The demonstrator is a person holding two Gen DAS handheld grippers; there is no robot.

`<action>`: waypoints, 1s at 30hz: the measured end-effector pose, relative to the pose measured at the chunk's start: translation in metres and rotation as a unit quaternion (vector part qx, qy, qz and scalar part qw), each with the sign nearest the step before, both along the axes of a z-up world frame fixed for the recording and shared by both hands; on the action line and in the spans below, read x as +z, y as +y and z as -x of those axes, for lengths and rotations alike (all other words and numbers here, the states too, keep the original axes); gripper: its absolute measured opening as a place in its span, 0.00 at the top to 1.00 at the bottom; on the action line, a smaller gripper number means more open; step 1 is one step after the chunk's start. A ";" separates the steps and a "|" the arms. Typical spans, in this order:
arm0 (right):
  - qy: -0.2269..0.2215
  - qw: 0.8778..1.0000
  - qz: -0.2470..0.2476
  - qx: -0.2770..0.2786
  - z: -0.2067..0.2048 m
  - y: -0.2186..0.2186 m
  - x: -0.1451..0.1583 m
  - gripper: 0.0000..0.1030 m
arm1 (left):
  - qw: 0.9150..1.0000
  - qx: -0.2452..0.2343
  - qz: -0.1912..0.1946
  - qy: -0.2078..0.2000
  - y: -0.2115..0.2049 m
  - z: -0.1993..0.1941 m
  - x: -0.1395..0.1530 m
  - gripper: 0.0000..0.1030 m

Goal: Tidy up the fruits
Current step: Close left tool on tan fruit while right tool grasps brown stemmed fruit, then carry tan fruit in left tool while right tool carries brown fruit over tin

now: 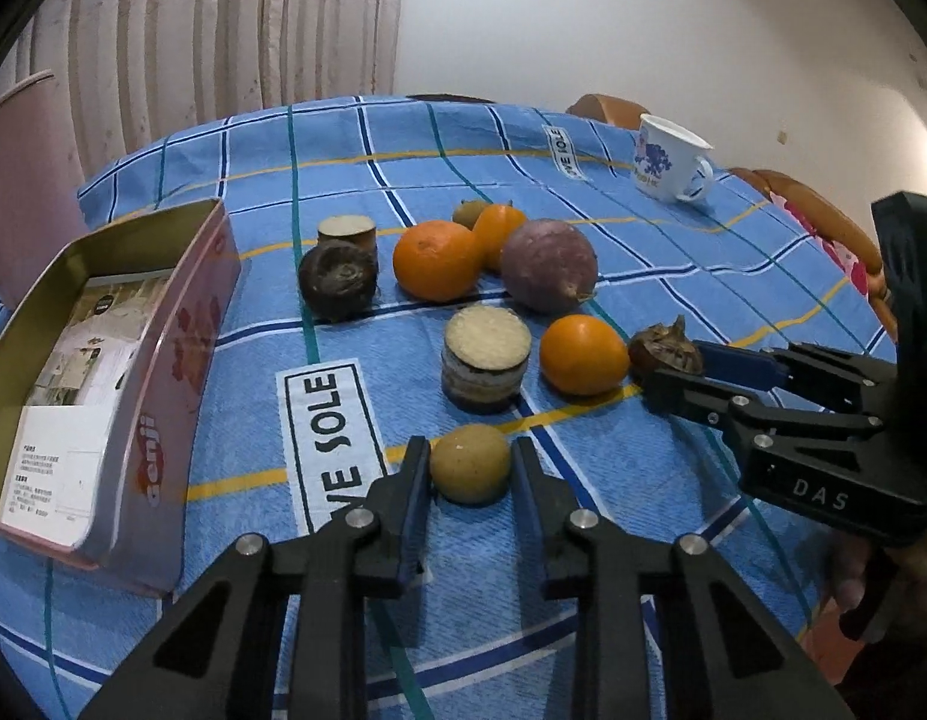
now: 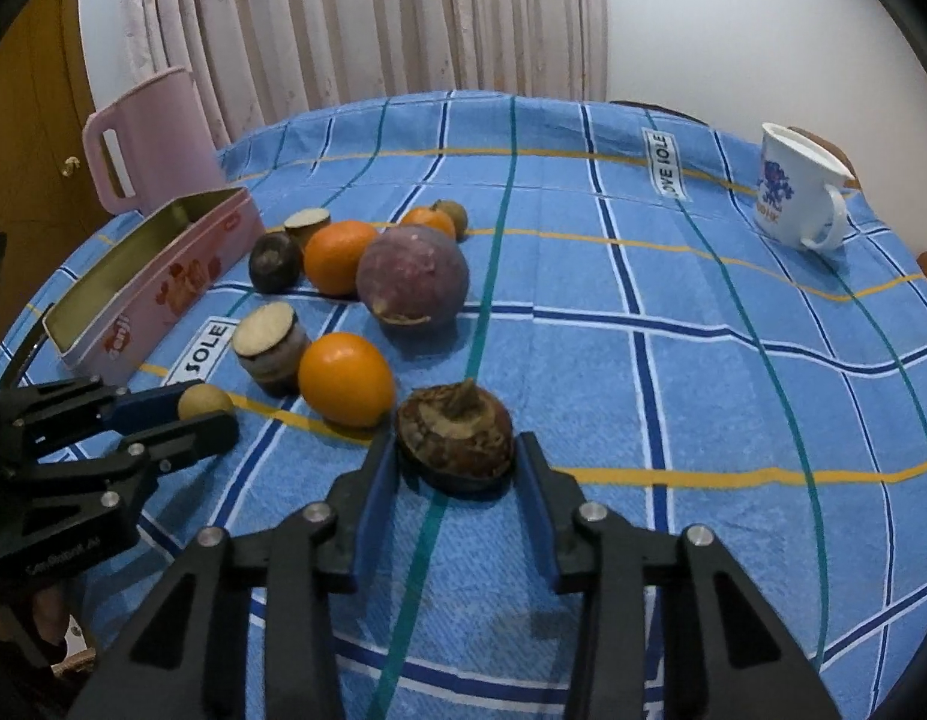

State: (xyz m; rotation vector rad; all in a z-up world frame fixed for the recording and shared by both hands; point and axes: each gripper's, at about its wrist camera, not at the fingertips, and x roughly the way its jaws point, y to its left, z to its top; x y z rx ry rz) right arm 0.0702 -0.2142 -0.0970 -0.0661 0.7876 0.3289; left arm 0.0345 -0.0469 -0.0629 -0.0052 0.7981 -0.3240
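A small tan round fruit lies on the blue checked tablecloth near the front edge. My left gripper is shut on it, one pad on each side. To its right, a dark brown bulb-shaped fruit with a stub stalk sits between the pads of my right gripper, which is shut on it. Both fruits still rest on the cloth. Beyond them lie an orange, a cut pale-topped cylinder, a large purple fruit, more oranges and a dark round fruit.
An open pink tin with papers inside stands at the left. A pink jug is behind it. A white mug stands at the far right. The cloth's right half is bare. A curtain hangs behind the table.
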 end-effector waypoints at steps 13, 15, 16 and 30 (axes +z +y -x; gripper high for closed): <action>-0.054 0.998 -0.016 0.011 0.016 -0.002 0.011 0.59 | 0.996 0.021 -0.005 -0.085 0.005 0.020 0.015 0.72; -0.070 0.997 -0.014 0.016 0.020 0.001 0.014 0.59 | 0.992 0.033 -0.006 -0.120 0.008 0.027 0.023 0.72; -0.077 0.997 -0.014 0.021 0.021 0.004 0.016 0.59 | 0.990 0.038 -0.008 -0.133 0.009 0.029 0.027 0.72; -0.132 0.984 -0.027 0.114 -0.002 0.087 0.064 0.59 | 0.980 0.146 -0.025 -0.134 0.096 0.008 0.048 0.72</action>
